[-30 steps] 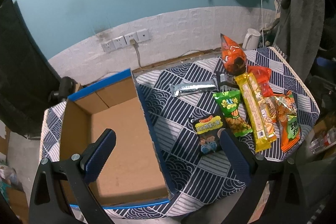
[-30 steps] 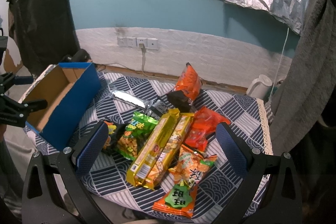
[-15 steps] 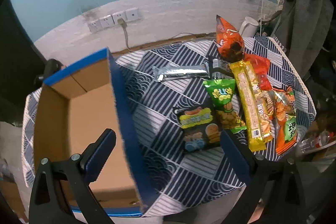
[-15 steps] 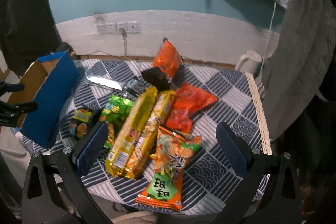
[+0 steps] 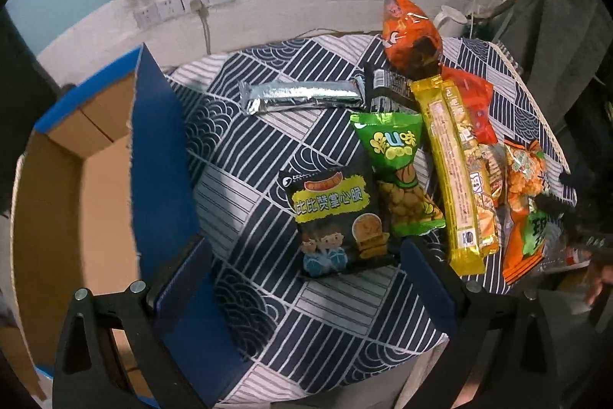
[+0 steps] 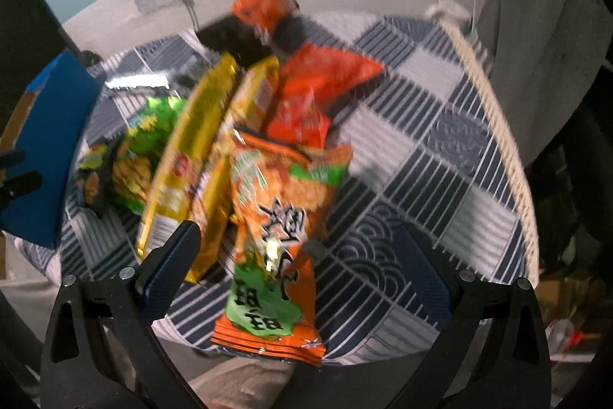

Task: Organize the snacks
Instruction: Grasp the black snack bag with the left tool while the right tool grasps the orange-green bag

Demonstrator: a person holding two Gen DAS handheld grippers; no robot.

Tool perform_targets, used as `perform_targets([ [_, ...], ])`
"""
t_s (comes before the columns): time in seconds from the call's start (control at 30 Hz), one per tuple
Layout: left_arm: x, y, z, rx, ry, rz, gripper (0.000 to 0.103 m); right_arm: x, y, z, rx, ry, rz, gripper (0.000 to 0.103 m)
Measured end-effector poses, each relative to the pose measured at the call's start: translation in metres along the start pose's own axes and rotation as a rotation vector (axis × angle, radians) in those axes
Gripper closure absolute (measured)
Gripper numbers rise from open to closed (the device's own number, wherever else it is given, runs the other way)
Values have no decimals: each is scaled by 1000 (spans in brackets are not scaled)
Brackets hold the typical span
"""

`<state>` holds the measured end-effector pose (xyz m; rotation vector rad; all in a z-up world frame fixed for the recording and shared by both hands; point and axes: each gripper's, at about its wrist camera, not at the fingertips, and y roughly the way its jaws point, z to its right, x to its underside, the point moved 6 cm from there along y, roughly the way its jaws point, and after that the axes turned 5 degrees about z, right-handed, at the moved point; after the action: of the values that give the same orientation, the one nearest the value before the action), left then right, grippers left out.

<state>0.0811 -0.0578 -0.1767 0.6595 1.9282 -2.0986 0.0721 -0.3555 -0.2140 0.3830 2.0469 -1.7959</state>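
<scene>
Snacks lie on a blue patterned tablecloth (image 5: pixel 268 148). In the left wrist view my left gripper (image 5: pixel 306 278) is open and empty, just in front of a black snack pack (image 5: pixel 337 217). Beside it lie a green peanut bag (image 5: pixel 398 171), two long yellow packs (image 5: pixel 452 171), a silver bar (image 5: pixel 302 94) and an upright orange bag (image 5: pixel 410 37). The open cardboard box (image 5: pixel 76 179) with blue sides stands at the left. In the right wrist view my right gripper (image 6: pixel 302 263) is open around the lower part of an orange-and-green bag (image 6: pixel 283 217); contact cannot be told.
A red pack (image 6: pixel 306 110) lies behind the orange-and-green bag. A white kettle (image 5: pixel 450 20) stands at the table's far right corner. Wall sockets (image 5: pixel 184 2) with a cable are behind the table. A grey cloth (image 6: pixel 544 25) hangs at the right.
Both grippers have moved forward and down toward the table. The left one swung right from over the box to the black pack. The right one closed in on the orange-and-green bag.
</scene>
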Motion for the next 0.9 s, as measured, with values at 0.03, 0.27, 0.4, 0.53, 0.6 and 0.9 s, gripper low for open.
perform_targets([
  [0.03, 0, 3, 0, 4, -7, -8, 3, 3, 5, 1, 5, -3, -10, 3],
  [0.27, 1, 20, 6, 20, -13, -41, 3, 19, 30, 1, 6, -32, -70, 22],
  [0.4, 0, 30, 9, 5, -4, -51, 3, 19, 29, -7, -35, -56, -83, 54],
  [0.53, -3, 34, 10, -17, -1, -46, 3, 8, 15, -13, -35, -79, -37, 58],
  [0.6, -5, 34, 12, -11, -6, -42, 3, 0, 9, -12, -45, -75, -9, 58],
  [0.9, -11, 54, 25, 4, -5, -79, 3, -17, 6, 2, -59, -27, 29, 58],
])
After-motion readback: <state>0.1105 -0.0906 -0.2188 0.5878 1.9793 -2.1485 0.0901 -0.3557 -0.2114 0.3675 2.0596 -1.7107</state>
